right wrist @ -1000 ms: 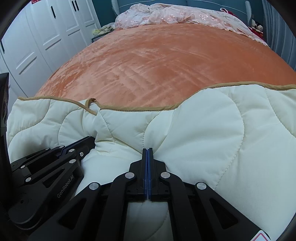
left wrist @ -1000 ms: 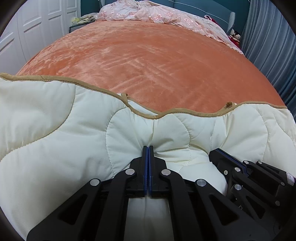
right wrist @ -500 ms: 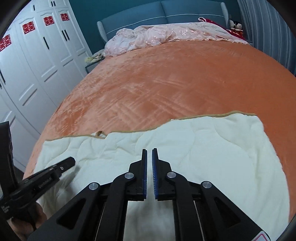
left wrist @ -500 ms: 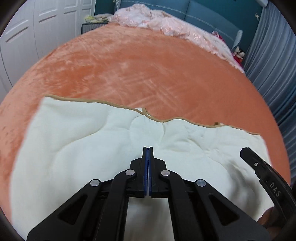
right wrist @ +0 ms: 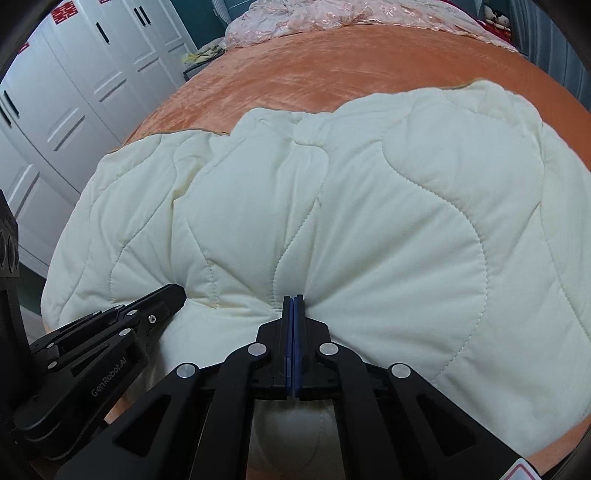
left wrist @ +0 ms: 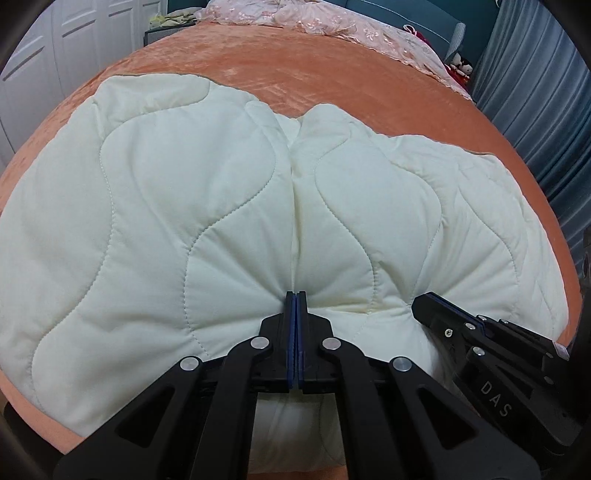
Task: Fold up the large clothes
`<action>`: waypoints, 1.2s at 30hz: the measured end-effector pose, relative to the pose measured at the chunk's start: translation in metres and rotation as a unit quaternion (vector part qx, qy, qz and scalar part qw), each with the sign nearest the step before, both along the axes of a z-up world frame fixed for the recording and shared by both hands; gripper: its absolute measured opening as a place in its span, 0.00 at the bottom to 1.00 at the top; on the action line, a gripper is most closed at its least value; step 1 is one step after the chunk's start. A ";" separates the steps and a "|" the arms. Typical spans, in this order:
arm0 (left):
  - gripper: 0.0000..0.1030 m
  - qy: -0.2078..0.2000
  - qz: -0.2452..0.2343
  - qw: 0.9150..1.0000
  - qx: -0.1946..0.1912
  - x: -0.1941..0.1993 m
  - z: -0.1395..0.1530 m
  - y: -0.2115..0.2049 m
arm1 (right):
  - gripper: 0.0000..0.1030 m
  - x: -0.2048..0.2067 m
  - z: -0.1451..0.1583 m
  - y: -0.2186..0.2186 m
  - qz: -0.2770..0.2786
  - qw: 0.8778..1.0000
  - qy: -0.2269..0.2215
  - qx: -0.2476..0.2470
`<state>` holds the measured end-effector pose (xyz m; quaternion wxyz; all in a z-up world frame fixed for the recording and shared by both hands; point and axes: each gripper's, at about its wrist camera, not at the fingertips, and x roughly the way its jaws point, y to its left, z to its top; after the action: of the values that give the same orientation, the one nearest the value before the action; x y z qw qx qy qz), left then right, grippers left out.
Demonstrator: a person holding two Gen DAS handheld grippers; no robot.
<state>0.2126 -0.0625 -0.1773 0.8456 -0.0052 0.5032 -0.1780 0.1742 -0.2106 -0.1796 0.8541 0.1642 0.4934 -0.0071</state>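
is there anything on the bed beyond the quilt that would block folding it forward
Nothing visible does. Both claws, left and right, are shut on the cream quilt, and the orange bedspread beyond it is bare up to the pink bedding at the headboard.

The cream quilt [left wrist: 229, 206] covers most of the near part of the orange bedspread [left wrist: 332, 85]. The quilt's near edge is hidden behind the left gripper [left wrist: 295, 295] and right gripper [right wrist: 293, 299]. The pink bedding [right wrist: 332, 18] and white wardrobe [right wrist: 74, 92] are cut off by the frame.

Soft, even indoor light, faint shadows, sharp focus, and strong fisheye bending with dark vignetted corners.
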 end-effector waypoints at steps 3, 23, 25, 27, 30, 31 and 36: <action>0.00 -0.007 0.001 1.000 0.008 0.002 -0.006 -0.004 | 0.00 0.002 -0.007 0.001 -0.002 1.000 -0.006 0.000; 0.00 0.026 0.038 0.997 -0.062 -0.006 0.026 0.026 | 0.00 -0.015 0.030 0.030 0.015 0.999 0.007 0.031; 0.00 0.019 0.055 0.994 -0.089 -0.018 0.040 0.053 | 0.00 -0.013 0.025 0.039 0.028 0.999 0.020 0.020; 0.00 0.018 0.077 0.991 -0.104 -0.030 0.050 0.085 | 0.00 -0.011 0.019 0.042 0.028 0.999 0.028 0.010; 0.00 0.037 0.125 0.982 -0.136 -0.045 0.049 0.134 | 0.00 -0.010 0.012 0.040 0.021 0.999 0.032 0.017; 0.01 0.047 0.146 0.977 -0.147 -0.049 0.045 0.152 | 0.00 -0.010 0.011 0.039 0.019 0.999 0.032 0.021; 0.03 0.086 0.206 0.960 -0.168 -0.050 0.014 0.191 | 0.00 -0.009 0.009 0.041 0.019 0.999 0.033 0.013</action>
<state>0.1631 0.1285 -0.1629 0.8046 -0.2665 0.5244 -0.0808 0.1651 -0.1693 -0.1711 0.8354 0.1654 0.5240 0.0102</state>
